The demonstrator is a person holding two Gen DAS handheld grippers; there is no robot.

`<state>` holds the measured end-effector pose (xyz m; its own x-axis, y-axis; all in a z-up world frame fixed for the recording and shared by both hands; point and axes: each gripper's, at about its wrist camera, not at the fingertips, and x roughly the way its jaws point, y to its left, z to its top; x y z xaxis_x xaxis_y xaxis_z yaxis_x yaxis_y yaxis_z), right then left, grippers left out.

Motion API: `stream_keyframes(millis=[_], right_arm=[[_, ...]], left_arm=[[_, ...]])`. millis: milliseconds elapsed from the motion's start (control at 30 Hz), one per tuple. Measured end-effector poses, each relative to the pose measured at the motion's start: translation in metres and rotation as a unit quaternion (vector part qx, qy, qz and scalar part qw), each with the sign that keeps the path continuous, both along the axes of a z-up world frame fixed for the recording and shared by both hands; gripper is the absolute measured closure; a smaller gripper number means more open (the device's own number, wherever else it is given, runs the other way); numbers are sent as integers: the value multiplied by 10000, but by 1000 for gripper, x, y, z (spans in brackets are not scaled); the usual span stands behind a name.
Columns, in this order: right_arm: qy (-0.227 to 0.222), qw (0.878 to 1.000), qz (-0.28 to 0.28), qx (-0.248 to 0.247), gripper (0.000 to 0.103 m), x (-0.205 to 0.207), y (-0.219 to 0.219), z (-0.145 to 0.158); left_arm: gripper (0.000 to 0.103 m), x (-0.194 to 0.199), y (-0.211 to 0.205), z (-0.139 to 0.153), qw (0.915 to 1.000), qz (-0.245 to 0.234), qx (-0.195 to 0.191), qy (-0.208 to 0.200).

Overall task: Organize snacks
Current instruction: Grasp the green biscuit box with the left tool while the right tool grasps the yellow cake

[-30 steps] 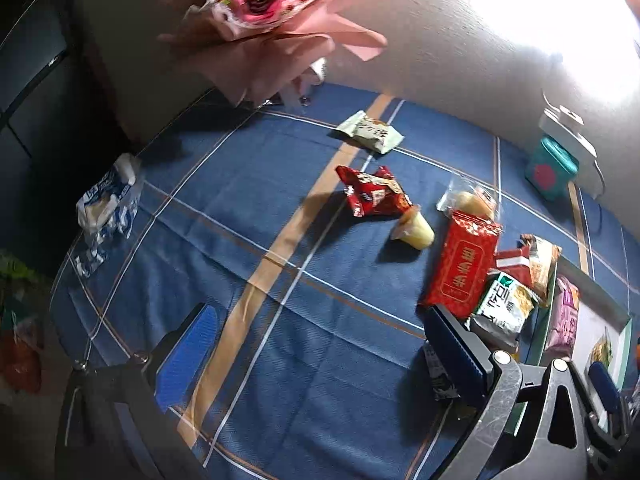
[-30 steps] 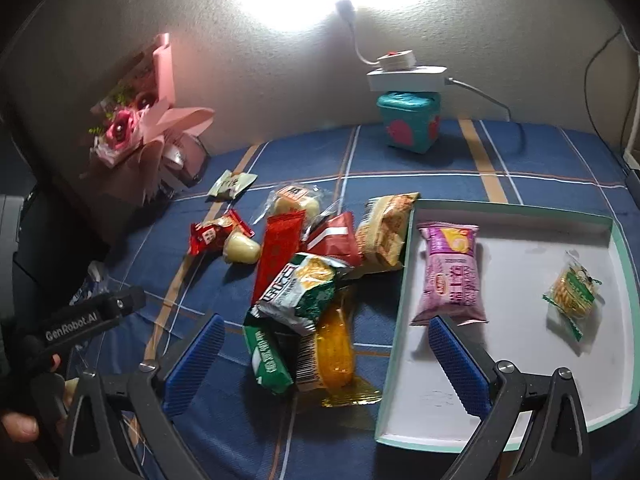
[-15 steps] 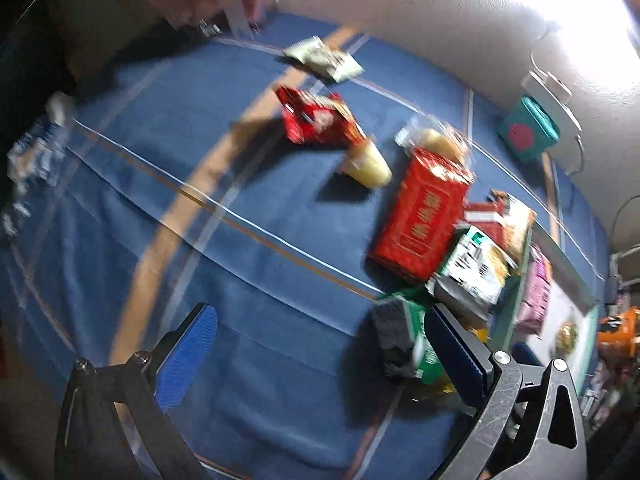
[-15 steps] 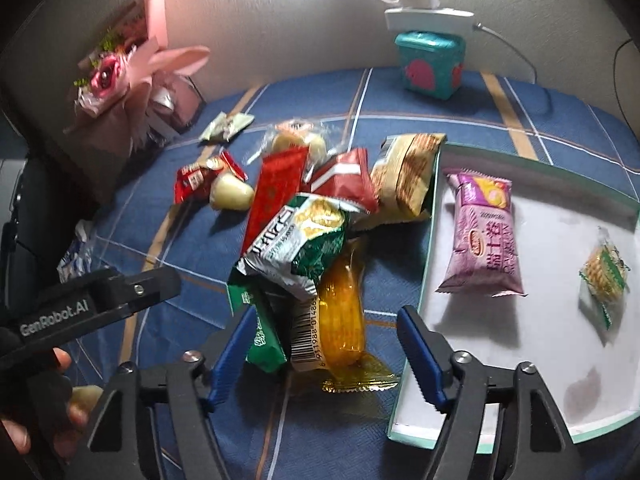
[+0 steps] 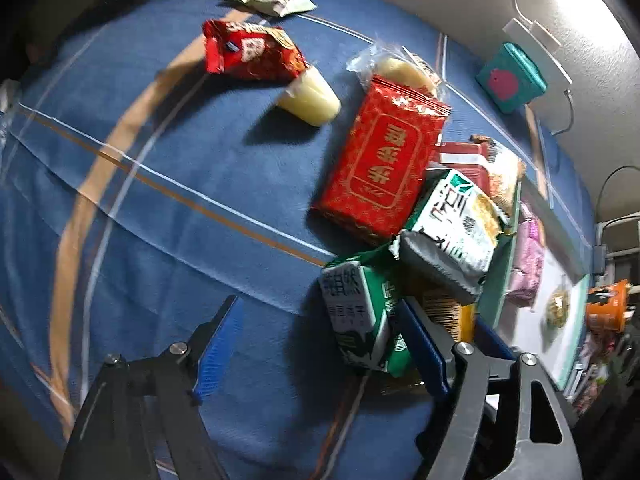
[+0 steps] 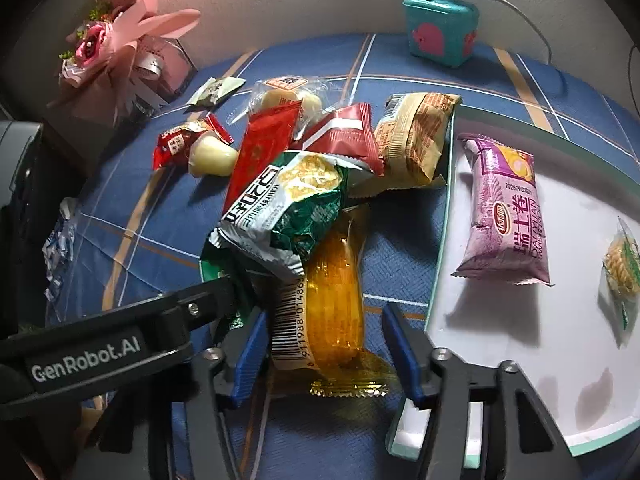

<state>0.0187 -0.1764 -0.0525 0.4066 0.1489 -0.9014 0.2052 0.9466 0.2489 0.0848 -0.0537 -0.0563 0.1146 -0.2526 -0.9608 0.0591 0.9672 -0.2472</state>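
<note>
A heap of snack packs lies on the blue cloth beside a white tray with a teal rim (image 6: 440, 240). My left gripper (image 5: 320, 348) points down with its jaws closing. A green pack (image 5: 360, 320) lies between them against the right pad, and the left pad stands clear of it. My right gripper (image 6: 326, 356) straddles a yellow corn pack (image 6: 332, 300) with its jaws closing. Its left pad is at the barcode edge and its right pad is apart. A purple pack (image 6: 506, 208) and a small noodle pack (image 6: 624, 268) lie in the tray.
A long red pack (image 5: 380, 160), a green-white pack (image 6: 288, 208), a small red pack (image 5: 248, 50) and a jelly cup (image 5: 308, 98) lie nearby. At the back wall stand a teal box (image 6: 440, 32) and a pink bouquet (image 6: 116, 52). A tissue pack (image 6: 60, 248) sits at the left edge.
Both grippers have sunk toward the heap and tipped downward. Their jaws have narrowed. The left one now has the green pack between its fingers, the right one the yellow corn pack.
</note>
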Motion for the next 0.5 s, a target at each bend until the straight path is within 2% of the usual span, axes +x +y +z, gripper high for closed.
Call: stream_keyframes(millis=[200,233,300,500], right_arm=[[92,9999,12,90,49,4,0,-10],[95,9999,14,88,49,5,1,-11],[102,9999,30,59,49,6,2,-11],[115,9998,135,-46,49,9,6,-14]], left_arm=[[30,1,-12,-9,9998,-55,-159,55],[33,2,-20,-14,9998,-55,-186,85],[48,2,-23,-22,9995,-43,-252,199],[61,2,-30,-27,9998,-19,-134,155]])
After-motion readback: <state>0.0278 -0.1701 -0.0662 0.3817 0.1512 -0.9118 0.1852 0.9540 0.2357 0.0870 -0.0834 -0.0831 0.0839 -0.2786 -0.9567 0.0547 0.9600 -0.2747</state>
